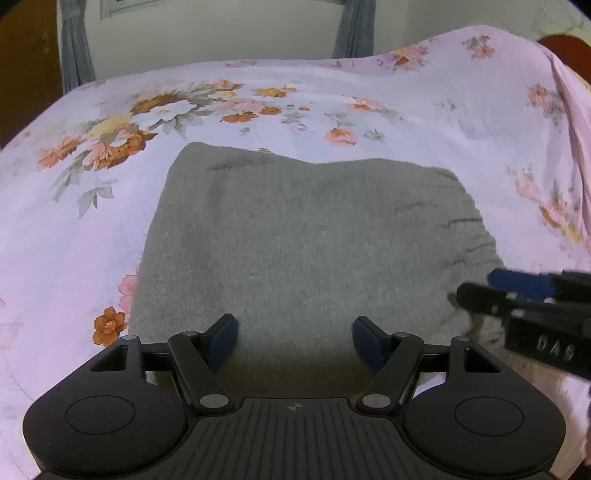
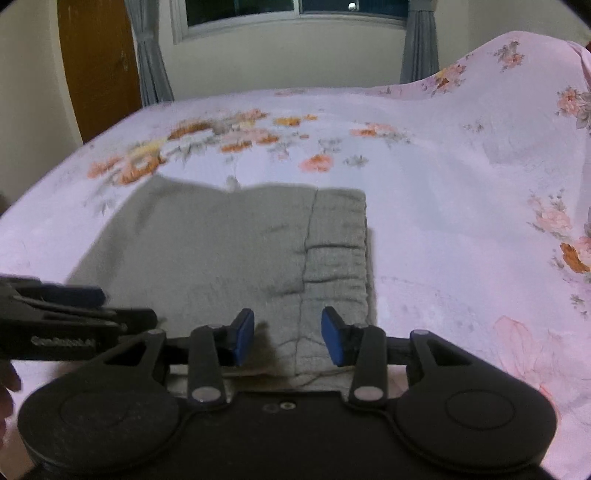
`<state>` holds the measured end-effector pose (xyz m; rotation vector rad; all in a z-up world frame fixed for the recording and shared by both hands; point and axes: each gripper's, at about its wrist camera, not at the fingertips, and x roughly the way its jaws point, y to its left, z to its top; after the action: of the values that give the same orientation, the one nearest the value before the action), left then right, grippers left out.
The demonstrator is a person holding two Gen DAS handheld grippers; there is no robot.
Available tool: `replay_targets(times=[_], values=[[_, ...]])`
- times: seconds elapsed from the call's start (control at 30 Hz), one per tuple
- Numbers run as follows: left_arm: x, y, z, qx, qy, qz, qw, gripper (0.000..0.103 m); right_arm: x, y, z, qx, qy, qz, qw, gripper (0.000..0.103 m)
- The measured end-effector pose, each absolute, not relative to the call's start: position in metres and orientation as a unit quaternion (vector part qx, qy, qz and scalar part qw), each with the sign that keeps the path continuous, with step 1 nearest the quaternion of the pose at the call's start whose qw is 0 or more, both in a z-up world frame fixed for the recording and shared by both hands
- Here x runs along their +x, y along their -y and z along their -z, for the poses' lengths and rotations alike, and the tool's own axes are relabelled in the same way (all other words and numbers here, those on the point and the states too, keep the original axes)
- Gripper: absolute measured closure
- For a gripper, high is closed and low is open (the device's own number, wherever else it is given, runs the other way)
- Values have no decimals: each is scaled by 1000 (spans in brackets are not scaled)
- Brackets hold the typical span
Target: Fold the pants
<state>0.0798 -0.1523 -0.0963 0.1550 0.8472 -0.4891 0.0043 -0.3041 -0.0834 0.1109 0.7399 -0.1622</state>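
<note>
Grey pants (image 1: 303,236) lie folded into a compact rectangle on the floral bed sheet (image 1: 110,206). In the right wrist view the pants (image 2: 229,251) show their ribbed waistband (image 2: 338,247) along the right side. My left gripper (image 1: 293,345) is open and empty over the near edge of the pants. My right gripper (image 2: 288,339) is open and empty over the near edge by the waistband. It also shows at the right of the left wrist view (image 1: 476,291), and the left gripper shows at the left of the right wrist view (image 2: 99,299).
The pink floral sheet (image 2: 461,221) rises over a hump at the far right (image 2: 517,66). Beyond the bed are a wall, a window (image 2: 295,11) with grey curtains (image 2: 151,62), and a wooden door (image 2: 96,59) at the left.
</note>
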Motion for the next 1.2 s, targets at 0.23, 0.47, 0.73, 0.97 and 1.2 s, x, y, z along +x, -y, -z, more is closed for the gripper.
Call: replay_targets(times=[0.23, 0.47, 0.73, 0.97, 1.2], values=[[66, 140, 92, 57, -399, 223, 888, 33, -1, 304, 73, 59, -349, 82, 932, 61], [66, 139, 93, 56, -401, 223, 887, 33, 0, 306, 81, 66, -362, 80, 927, 61], [64, 135, 97, 67, -395, 215, 891, 33, -2, 305, 90, 65, -360, 83, 927, 58], [67, 125, 84, 47, -390, 213, 895, 33, -7, 312, 77, 88, -347, 78, 930, 57], [76, 125, 93, 65, -400, 204, 891, 33, -3, 313, 82, 73, -359, 77, 927, 55]])
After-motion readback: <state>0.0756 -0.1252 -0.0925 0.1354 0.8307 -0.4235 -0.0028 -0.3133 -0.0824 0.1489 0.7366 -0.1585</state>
